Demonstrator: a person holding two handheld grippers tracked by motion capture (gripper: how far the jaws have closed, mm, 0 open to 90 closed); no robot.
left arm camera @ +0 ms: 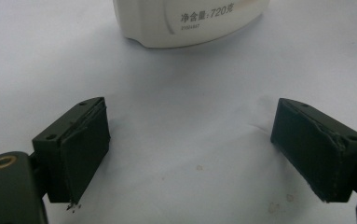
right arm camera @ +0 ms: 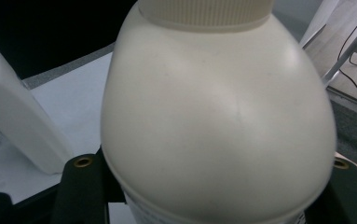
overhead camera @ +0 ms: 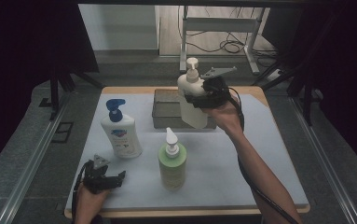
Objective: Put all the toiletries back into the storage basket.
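Table (overhead camera: 278,154): white mat, bottles on it. Grey bin (overhead camera: 167,109): far centre. Cream pump bottle (overhead camera: 191,95): lifted over the bin's right end, clamped in your right gripper (overhead camera: 204,95). Blue-capped bottle (overhead camera: 120,133): left. Green bottle (overhead camera: 172,164): front centre. Your left gripper (overhead camera: 120,177): jaws spread wide, holding nothing, near the blue-capped bottle.

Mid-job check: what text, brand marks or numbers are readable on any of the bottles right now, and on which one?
"净含量:720克" on the base of the white plastic bottle in the left gripper view.
Small digits under that line: too blurred to read.
Blue and red logo on the white pump bottle with blue pump head: too small to read.
Green pump bottle and cream pump bottle held by the right claw: no readable text.
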